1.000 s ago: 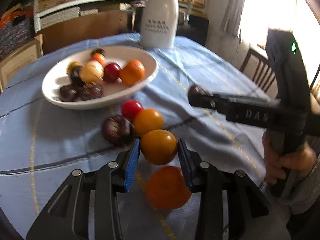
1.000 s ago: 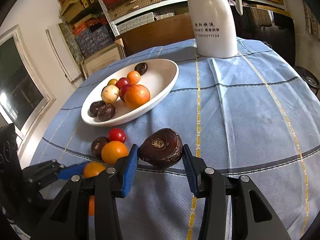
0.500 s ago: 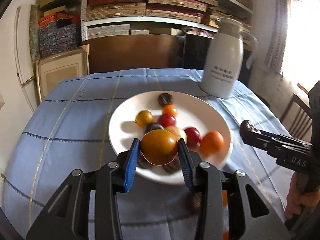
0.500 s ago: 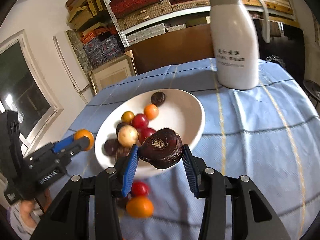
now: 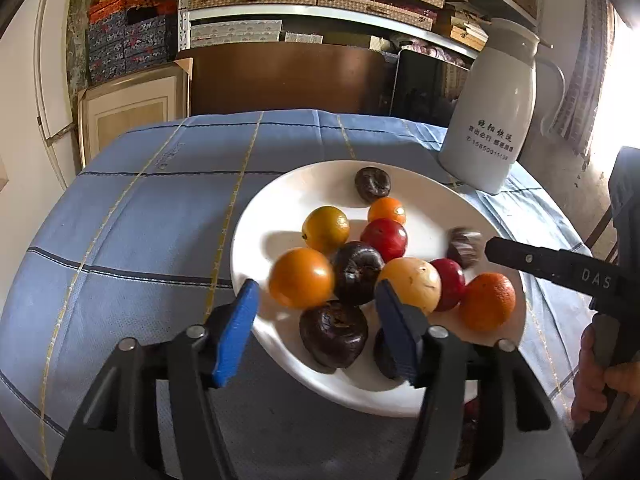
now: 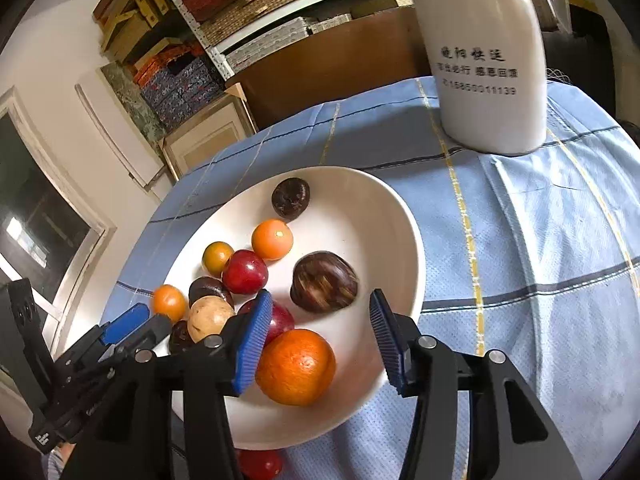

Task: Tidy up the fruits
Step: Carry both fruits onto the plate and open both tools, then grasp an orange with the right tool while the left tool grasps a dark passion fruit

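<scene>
Glossy white ceramic bowl [image 5: 256, 236] beneath the jaws; matt woven blue tablecloth [image 5: 152, 216] beyond; ribbed blue pads [image 6: 252, 344].

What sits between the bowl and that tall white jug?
Nothing: in the right wrist view only bare blue tablecloth lies between the white bowl and the jug. The left wrist view shows the same gap.

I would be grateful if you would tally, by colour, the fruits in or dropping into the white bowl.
Orange or yellow-orange fruits: 4
Red fruits: 2
Dark brown fruits: 5 (one partly hidden by a gripper finger)
Pale tan fruit: 1
Total in the bowl: 12
</scene>
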The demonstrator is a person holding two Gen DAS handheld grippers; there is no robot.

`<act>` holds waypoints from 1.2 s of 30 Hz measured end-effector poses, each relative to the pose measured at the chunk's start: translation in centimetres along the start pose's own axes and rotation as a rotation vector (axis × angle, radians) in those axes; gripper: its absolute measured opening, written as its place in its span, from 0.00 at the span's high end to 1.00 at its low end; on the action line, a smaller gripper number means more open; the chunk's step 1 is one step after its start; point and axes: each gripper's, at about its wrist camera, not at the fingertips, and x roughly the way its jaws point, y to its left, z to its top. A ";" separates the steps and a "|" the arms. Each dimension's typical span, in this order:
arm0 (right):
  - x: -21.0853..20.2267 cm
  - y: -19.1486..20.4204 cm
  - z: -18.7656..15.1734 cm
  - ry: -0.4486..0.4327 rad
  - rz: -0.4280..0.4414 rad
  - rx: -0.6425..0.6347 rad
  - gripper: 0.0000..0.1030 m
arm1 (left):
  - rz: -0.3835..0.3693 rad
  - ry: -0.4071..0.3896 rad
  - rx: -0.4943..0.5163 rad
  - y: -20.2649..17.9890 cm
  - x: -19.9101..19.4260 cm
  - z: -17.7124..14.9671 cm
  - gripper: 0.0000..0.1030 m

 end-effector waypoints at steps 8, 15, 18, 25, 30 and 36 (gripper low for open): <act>-3.6 0.6 -1.9 -0.066 -0.025 -0.053 0.45 | 0.005 -0.021 0.021 -0.9 -2.5 -2.1 0.26; -6.0 1.1 -5.3 -0.067 -0.017 -0.086 0.40 | 0.016 -0.036 0.086 -3.0 -4.7 -4.9 0.15; -6.5 0.9 -6.9 -0.061 -0.032 -0.100 0.39 | 0.016 -0.032 0.133 -4.3 -5.3 -6.3 0.13; -7.8 -0.4 -7.9 -0.067 -0.031 -0.060 0.36 | 0.074 -0.009 0.281 -7.1 -5.4 -8.7 0.12; -8.1 -0.7 -7.9 -0.069 -0.031 -0.048 0.34 | 0.073 0.015 0.296 -7.3 -5.0 -8.9 0.12; -8.0 -0.1 -8.0 -0.067 -0.035 -0.071 0.34 | 0.059 0.055 0.304 -7.6 -3.8 -8.7 0.09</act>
